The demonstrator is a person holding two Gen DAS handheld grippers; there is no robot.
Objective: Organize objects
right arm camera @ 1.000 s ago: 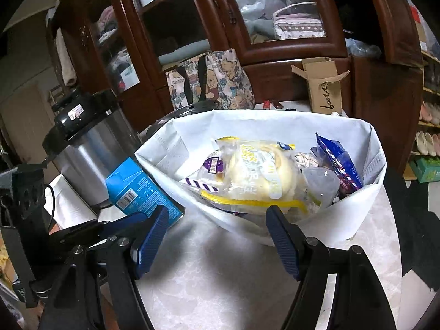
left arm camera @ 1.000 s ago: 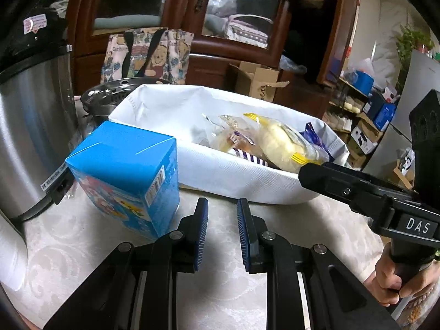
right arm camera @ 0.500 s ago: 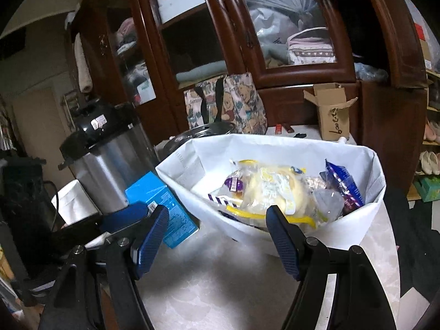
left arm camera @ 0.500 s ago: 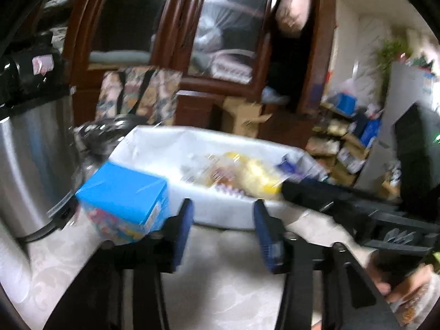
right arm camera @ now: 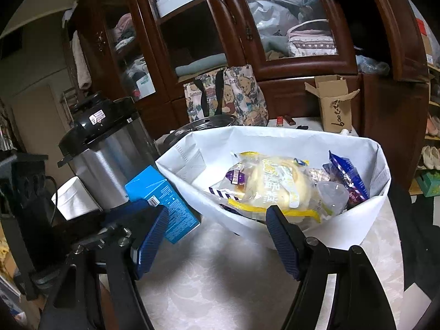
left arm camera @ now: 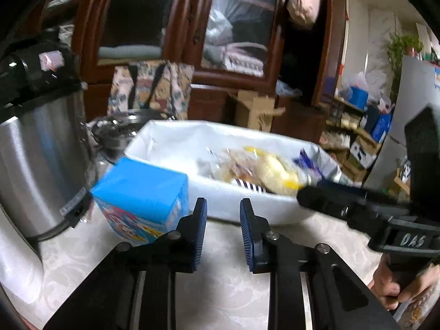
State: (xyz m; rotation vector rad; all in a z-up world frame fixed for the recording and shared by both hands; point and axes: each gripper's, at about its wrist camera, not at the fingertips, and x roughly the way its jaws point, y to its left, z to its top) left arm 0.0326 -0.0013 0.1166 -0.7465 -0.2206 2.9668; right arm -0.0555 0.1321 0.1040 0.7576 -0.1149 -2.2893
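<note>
A blue carton [left arm camera: 143,198] stands on the pale table, just left of a white bag [left arm camera: 220,206]; it also shows in the right wrist view [right arm camera: 162,203]. The white bag [right arm camera: 354,225] holds a yellow bread packet [right arm camera: 275,187], a blue snack packet [right arm camera: 346,176] and other wrapped items. My left gripper [left arm camera: 222,231] is open a little and empty, short of the bag and right of the carton. My right gripper [right arm camera: 214,239] is wide open and empty in front of the bag; its body shows in the left wrist view [left arm camera: 385,214].
A steel cooker with a black lid [right arm camera: 104,159] stands left of the carton, with a metal pan [right arm camera: 203,126] behind. A white roll [right arm camera: 74,198] lies at far left. A wooden cabinet [right arm camera: 247,41], patterned tote [right arm camera: 228,96] and cardboard box [right arm camera: 335,104] stand behind the table.
Both grippers have drawn back and risen from the bag. My left jaws have opened wider. The carton and bag have not moved.
</note>
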